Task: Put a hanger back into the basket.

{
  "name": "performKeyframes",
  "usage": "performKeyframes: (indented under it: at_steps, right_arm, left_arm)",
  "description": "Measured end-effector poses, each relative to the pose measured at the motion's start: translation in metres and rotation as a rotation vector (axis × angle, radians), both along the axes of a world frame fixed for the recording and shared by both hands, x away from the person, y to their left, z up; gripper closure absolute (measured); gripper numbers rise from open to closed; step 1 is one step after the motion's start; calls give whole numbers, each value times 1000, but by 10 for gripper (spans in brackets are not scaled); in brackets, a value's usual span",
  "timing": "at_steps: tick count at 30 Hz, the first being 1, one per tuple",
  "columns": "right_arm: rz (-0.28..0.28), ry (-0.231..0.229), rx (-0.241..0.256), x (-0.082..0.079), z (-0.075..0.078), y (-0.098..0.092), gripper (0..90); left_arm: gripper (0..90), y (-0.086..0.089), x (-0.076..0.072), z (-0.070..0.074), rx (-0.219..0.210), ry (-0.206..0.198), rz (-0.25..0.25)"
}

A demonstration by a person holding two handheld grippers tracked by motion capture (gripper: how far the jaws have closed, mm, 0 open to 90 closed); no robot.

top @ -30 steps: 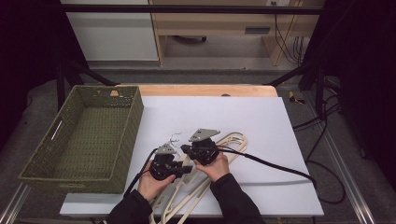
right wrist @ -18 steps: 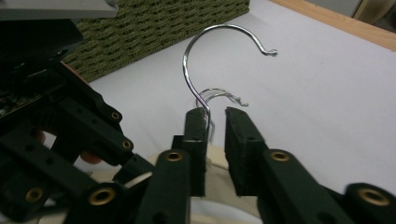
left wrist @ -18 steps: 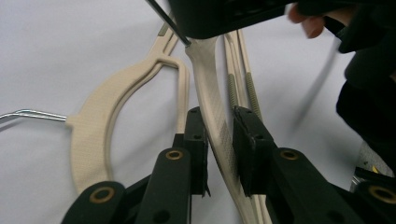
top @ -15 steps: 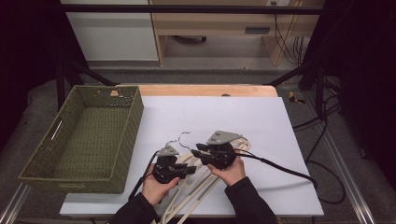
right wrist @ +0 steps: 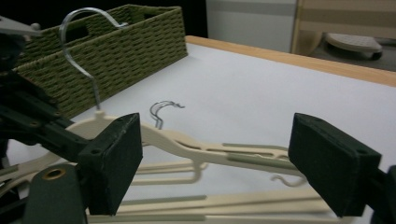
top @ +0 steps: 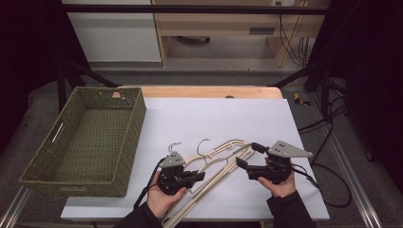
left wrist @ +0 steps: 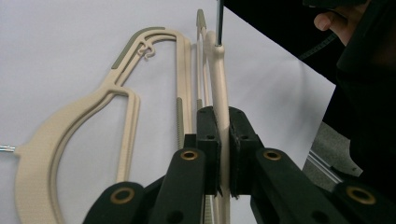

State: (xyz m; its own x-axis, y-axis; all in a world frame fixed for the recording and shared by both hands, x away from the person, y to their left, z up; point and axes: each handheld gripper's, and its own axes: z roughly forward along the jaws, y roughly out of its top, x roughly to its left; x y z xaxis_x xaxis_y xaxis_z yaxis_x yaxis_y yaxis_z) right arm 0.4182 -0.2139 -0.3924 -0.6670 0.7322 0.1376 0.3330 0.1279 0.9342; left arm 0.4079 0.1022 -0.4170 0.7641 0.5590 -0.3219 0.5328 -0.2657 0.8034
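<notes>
A cream hanger [left wrist: 219, 93] is clamped on edge in the left tool [top: 183, 176] near the table's [top: 214, 114] front; the right tool [top: 247, 156] is held apart. Hangers beneath [top: 223, 164] could be snagged and dragged along.

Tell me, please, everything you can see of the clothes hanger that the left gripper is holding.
The held hanger is cream-coloured and looks like plastic, with a curved silver metal hook at its top. The left gripper is shut on its arm, black pads pressing both sides, lifting it tilted above the white table. A second cream hanger lies flat beside it. The right gripper is open nearby.
</notes>
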Motion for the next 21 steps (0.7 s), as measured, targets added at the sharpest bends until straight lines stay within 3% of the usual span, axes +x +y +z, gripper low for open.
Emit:
performKeyframes:
  at_steps: [5, 10, 21]
  right_arm:
    - [-58, 9, 8, -2, -2, -25, 115]
    - [-77, 7, -28, -1, -4, -35, 76]
    - [-106, 16, -65, 1, -9, -44, 55]
  left_arm:
    - [855, 0, -8, 10, -7, -34, -19]
    - [855, 10, -14, 31, -24, -94, -11]
    - [854, 54, -11, 87, -20, -201, 46]
